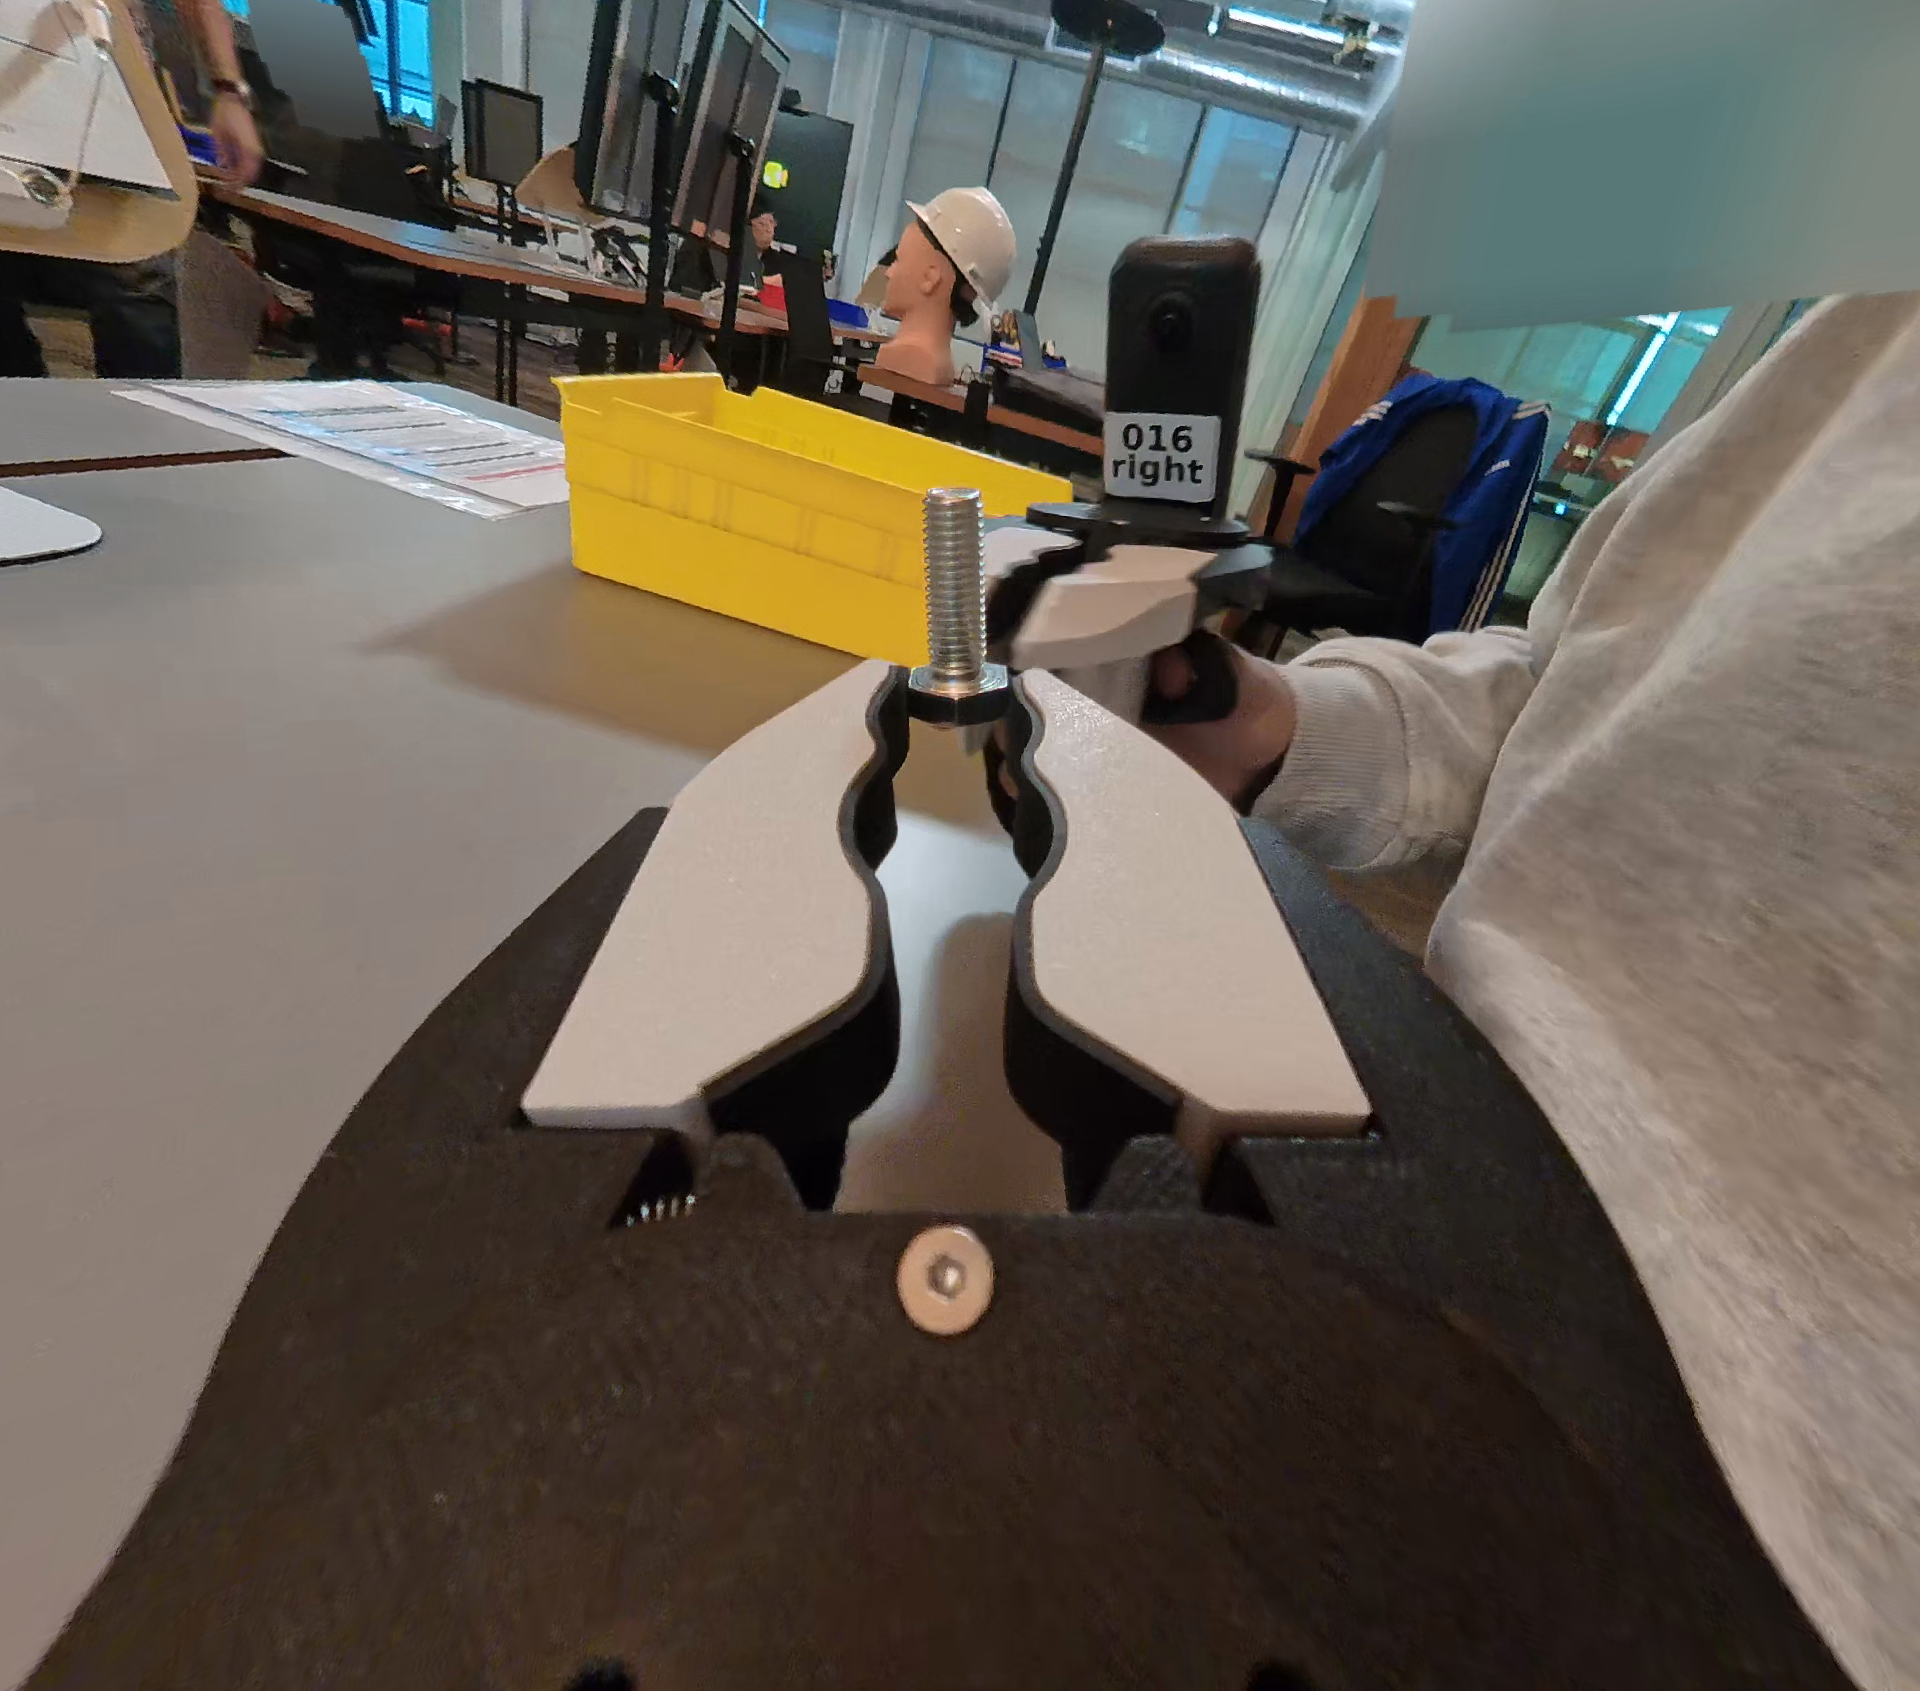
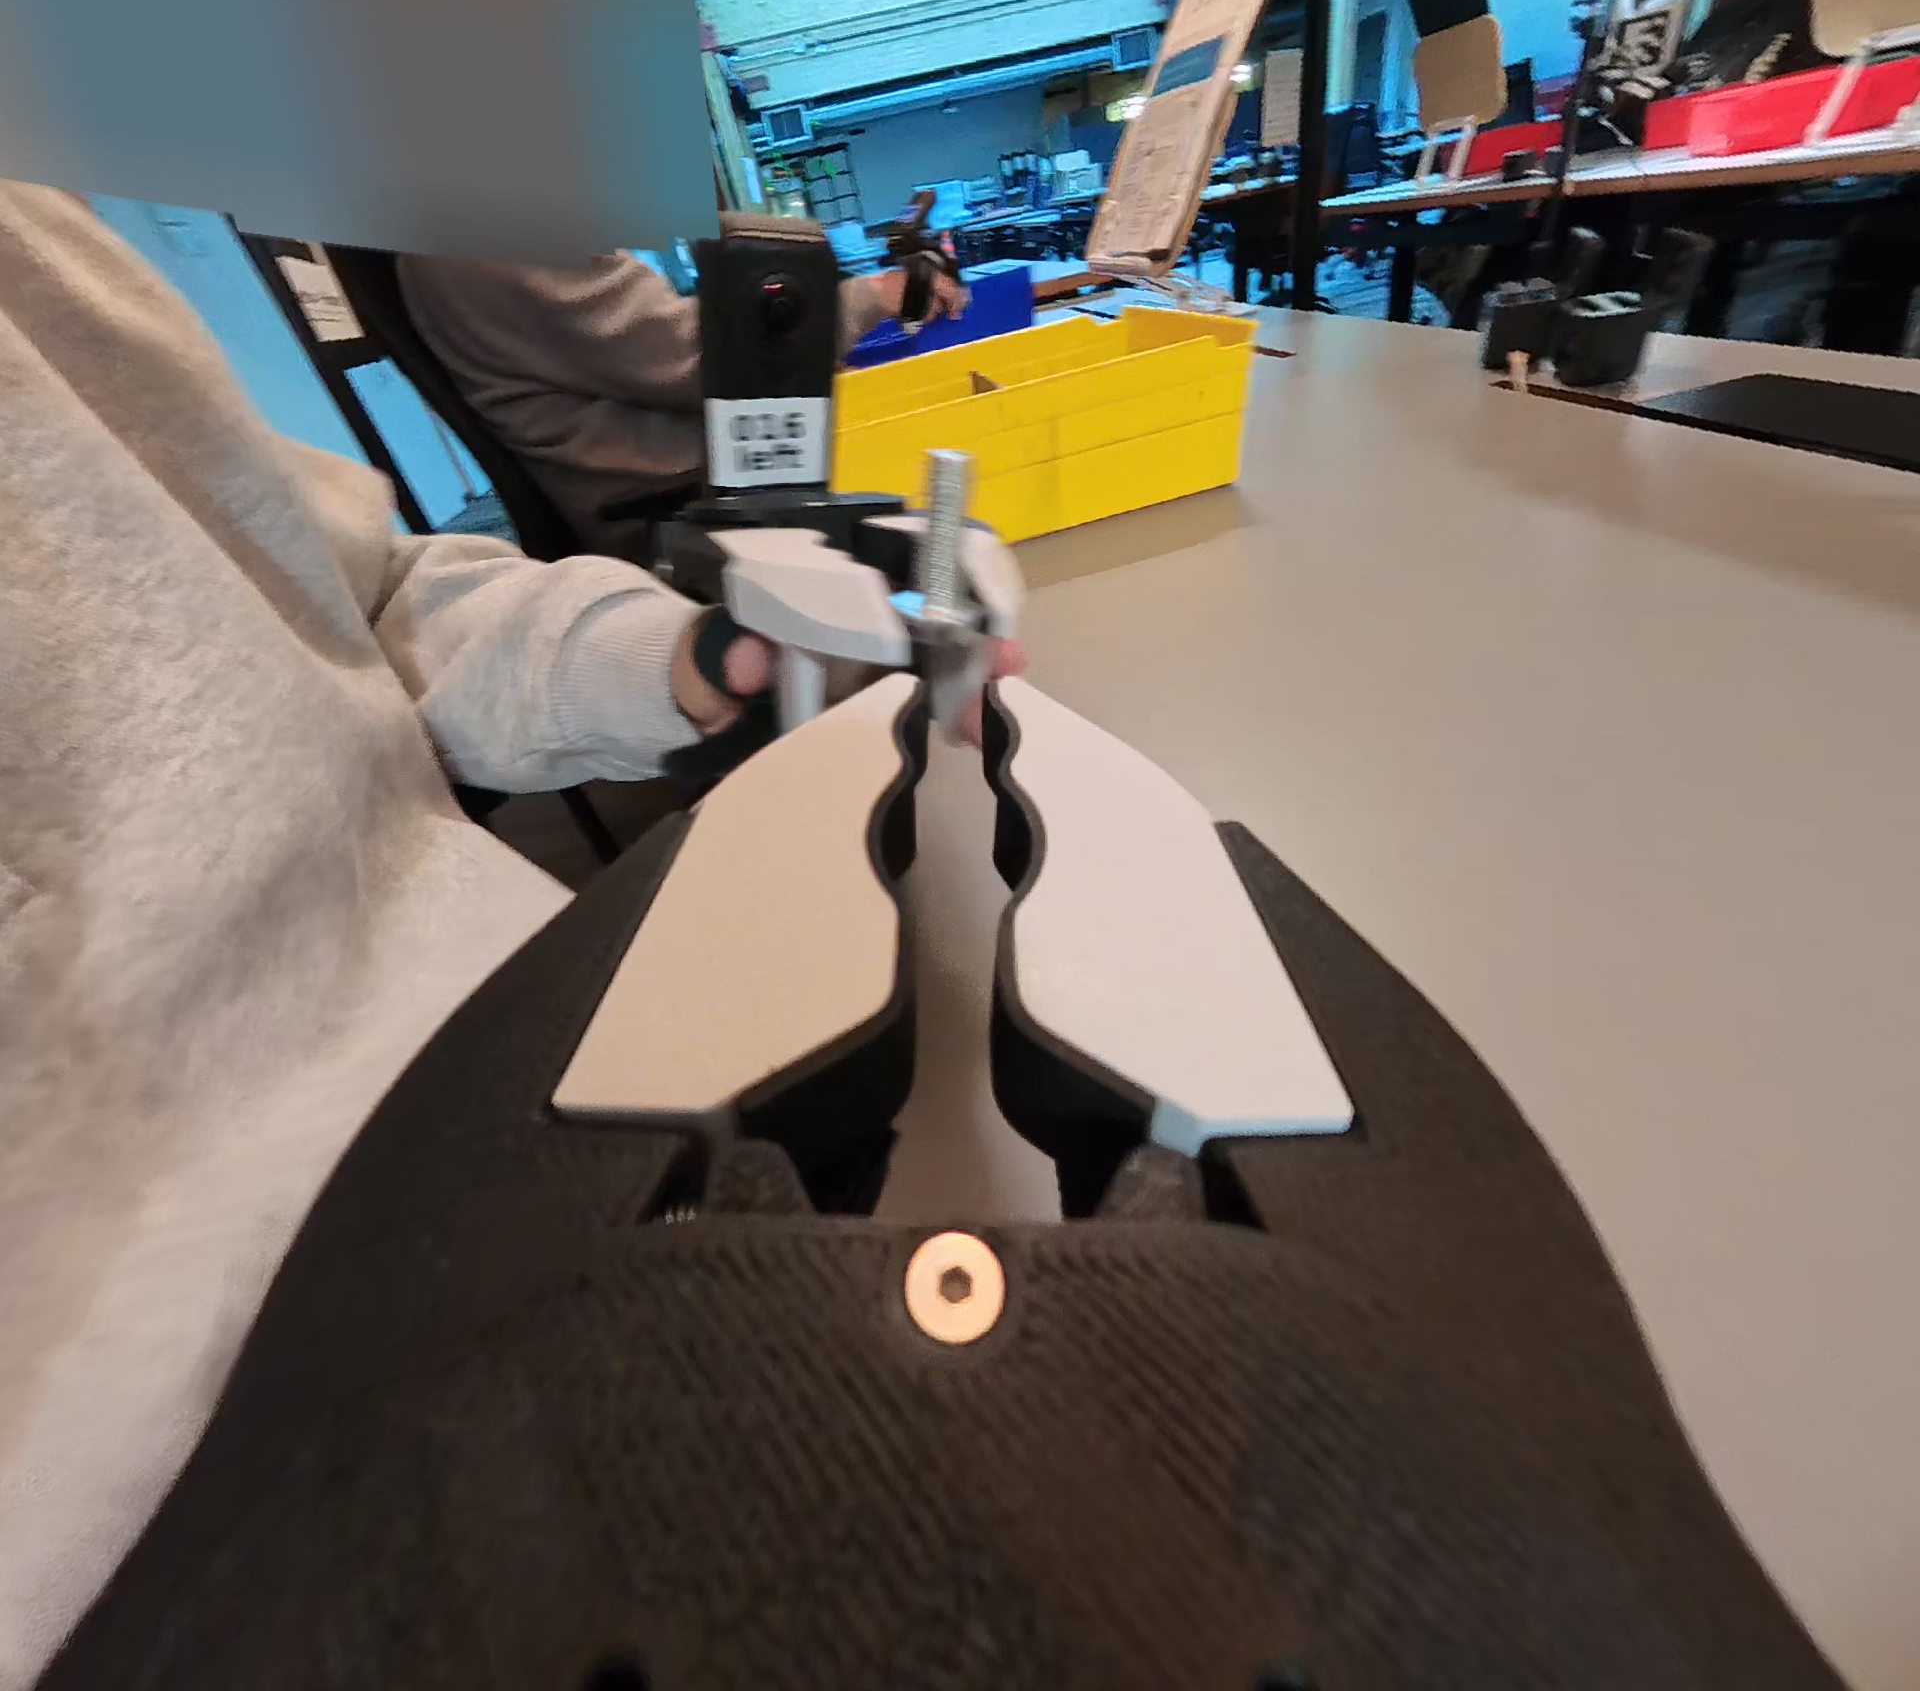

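Left wrist view: left hand-held gripper [image 1: 954, 711] clamps bolt [image 1: 954, 592] head, shank vertical, pointing up.

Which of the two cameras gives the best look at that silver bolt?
The left wrist view. There the bolt stands upright and sharp, its hex head clamped between the left tongs, threads plainly visible. The right wrist view shows the same bolt farther off and blurred, partly hidden by the left tongs, just beyond the right tongs.
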The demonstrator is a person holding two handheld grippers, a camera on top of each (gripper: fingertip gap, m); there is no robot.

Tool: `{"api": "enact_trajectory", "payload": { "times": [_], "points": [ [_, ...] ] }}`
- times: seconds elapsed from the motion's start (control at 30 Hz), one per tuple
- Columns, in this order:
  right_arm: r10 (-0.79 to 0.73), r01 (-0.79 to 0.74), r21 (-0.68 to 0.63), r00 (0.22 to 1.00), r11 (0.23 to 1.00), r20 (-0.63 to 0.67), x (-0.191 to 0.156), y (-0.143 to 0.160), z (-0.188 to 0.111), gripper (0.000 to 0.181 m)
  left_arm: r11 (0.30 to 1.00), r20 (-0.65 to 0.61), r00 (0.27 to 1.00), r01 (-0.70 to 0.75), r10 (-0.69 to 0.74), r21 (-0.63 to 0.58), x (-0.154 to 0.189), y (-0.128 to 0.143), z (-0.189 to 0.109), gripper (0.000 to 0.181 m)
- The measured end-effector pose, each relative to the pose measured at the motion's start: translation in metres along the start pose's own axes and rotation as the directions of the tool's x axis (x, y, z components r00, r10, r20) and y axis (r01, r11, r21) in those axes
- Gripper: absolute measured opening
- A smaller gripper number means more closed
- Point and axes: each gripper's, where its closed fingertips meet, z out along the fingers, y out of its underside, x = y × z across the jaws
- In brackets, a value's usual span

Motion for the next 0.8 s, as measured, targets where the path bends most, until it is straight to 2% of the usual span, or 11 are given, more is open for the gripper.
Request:
{"api": "enact_trajectory", "payload": {
  "times": [0.1,0.2,0.3,0.37,0.47,0.57,0.6,0.7,0.73,0.8],
  "points": [
    [-0.025,0.027,0.012,0.993,1.000,-0.112,0.032,-0.024,-0.007,0.008,0.997,0.019,0.997,0.075,-0.076,0.031,-0.007,-0.002,-0.002,0.018],
    [-0.086,0.102,0.117,0.987,0.988,-0.134,0.038,-0.103,0.000,0.007,0.991,0.084,0.988,0.127,-0.131,0.048,-0.024,0.000,-0.007,0.018],
    [-0.181,0.187,0.171,0.982,0.967,-0.053,0.022,-0.178,0.035,0.000,0.981,0.133,0.975,0.169,-0.180,0.093,-0.041,-0.006,-0.015,0.018],
    [-0.213,0.207,0.096,0.975,0.974,0.067,0.008,-0.197,0.079,0.001,0.978,0.159,0.969,0.175,-0.191,0.109,-0.047,-0.009,-0.018,0.019],
    [-0.238,0.277,-0.118,0.933,0.954,0.269,-0.012,-0.184,0.157,0.011,0.991,0.193,0.974,0.107,-0.121,0.082,-0.048,-0.008,-0.018,0.019],
    [-0.265,0.404,-0.293,0.869,0.867,0.417,-0.023,-0.152,0.231,0.010,1.000,0.182,0.983,0.020,-0.023,0.018,-0.039,-0.002,-0.012,0.018],
    [-0.214,0.412,-0.366,0.854,0.834,0.473,-0.030,-0.138,0.252,0.001,1.000,0.174,0.985,-0.008,0.011,-0.015,-0.038,0.004,-0.010,0.018],
    [0.015,0.359,-0.553,0.829,0.752,0.560,-0.055,-0.108,0.308,0.000,0.999,0.175,0.984,-0.019,0.026,-0.046,-0.042,0.009,-0.008,0.018],
    [0.045,0.369,-0.583,0.818,0.724,0.574,-0.060,-0.098,0.327,0.000,0.999,0.174,0.985,-0.005,0.011,-0.037,-0.045,0.008,-0.008,0.018],
    [0.009,0.453,-0.619,0.803,0.641,0.596,-0.062,-0.076,0.363,0.002,0.999,0.170,0.984,0.047,-0.043,-0.023,-0.050,0.008,-0.011,0.018]
  ]
}}
